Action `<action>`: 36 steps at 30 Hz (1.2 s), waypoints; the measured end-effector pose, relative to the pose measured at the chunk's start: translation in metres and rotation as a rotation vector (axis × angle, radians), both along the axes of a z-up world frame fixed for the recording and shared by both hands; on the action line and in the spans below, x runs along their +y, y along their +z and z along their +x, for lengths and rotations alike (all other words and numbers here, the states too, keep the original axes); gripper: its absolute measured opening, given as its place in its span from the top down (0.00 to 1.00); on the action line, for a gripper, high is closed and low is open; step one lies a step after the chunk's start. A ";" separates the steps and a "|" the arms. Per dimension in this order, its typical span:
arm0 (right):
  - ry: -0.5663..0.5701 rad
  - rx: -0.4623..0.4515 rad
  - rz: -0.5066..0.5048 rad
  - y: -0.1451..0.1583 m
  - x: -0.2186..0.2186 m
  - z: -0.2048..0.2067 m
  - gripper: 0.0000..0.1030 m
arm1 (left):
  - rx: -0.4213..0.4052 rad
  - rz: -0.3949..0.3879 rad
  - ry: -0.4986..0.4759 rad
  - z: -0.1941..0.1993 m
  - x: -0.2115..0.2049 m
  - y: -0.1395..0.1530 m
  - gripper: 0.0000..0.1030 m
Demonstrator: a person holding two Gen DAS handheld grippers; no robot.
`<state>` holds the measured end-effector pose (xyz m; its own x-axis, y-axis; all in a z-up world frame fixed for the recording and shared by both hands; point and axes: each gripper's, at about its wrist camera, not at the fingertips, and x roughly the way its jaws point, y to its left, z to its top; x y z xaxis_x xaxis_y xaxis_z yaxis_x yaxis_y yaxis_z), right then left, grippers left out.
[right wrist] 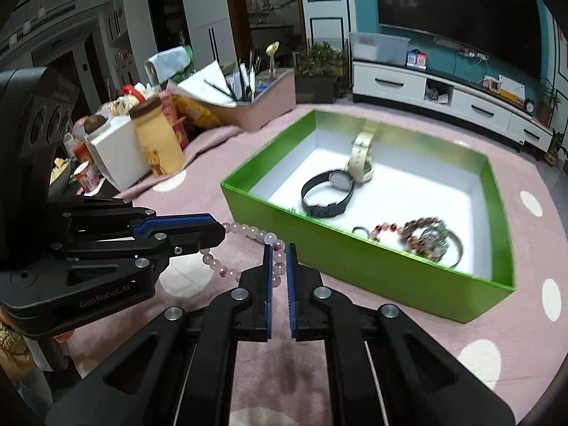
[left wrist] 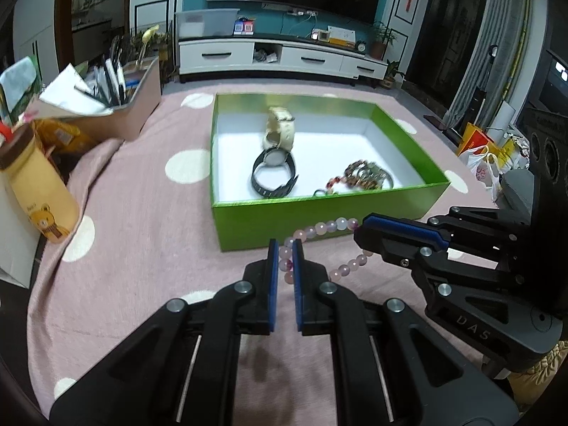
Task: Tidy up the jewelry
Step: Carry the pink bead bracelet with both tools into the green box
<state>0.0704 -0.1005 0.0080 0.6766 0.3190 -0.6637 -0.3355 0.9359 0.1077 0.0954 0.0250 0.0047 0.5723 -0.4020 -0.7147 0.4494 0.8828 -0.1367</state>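
Note:
A pink bead bracelet (left wrist: pixel 321 229) is held stretched between both grippers just in front of the green box (left wrist: pixel 319 213). My left gripper (left wrist: pixel 285 252) is shut on one end of it. My right gripper (right wrist: pixel 278 254) is shut on the other end (right wrist: pixel 248 230). Each gripper shows in the other's view, the right one (left wrist: pixel 369 234) and the left one (right wrist: pixel 216 230). Inside the box (right wrist: pixel 355 248) lie a black watch (left wrist: pixel 273 174), a cream watch (left wrist: pixel 280 131) and a pile of brown bead bracelets (left wrist: pixel 369 175), also seen from the right (right wrist: pixel 426 238).
The table has a pink cloth with white dots (left wrist: pixel 142 213). A yellow bear bottle (left wrist: pixel 39 191) and a pen holder box (left wrist: pixel 117 106) stand at the left. A white box (right wrist: pixel 117 156) and snack packs sit beside the bottle (right wrist: pixel 159 138).

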 end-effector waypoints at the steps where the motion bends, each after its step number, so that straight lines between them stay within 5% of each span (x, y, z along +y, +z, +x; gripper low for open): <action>1: -0.004 -0.009 0.004 0.004 -0.003 -0.001 0.94 | -0.006 0.000 -0.003 -0.001 -0.002 0.003 0.93; 14: -0.070 -0.092 0.025 0.039 -0.039 -0.010 0.94 | -0.070 -0.002 -0.046 0.000 -0.039 0.038 0.93; 36: -0.124 -0.115 0.009 0.049 -0.068 0.017 0.94 | -0.077 -0.007 -0.075 0.036 -0.073 0.045 0.93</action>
<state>0.0871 -0.1686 0.0570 0.7824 0.2342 -0.5770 -0.2282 0.9700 0.0843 0.1310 -0.0485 0.0495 0.5933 -0.4508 -0.6669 0.5239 0.8453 -0.1053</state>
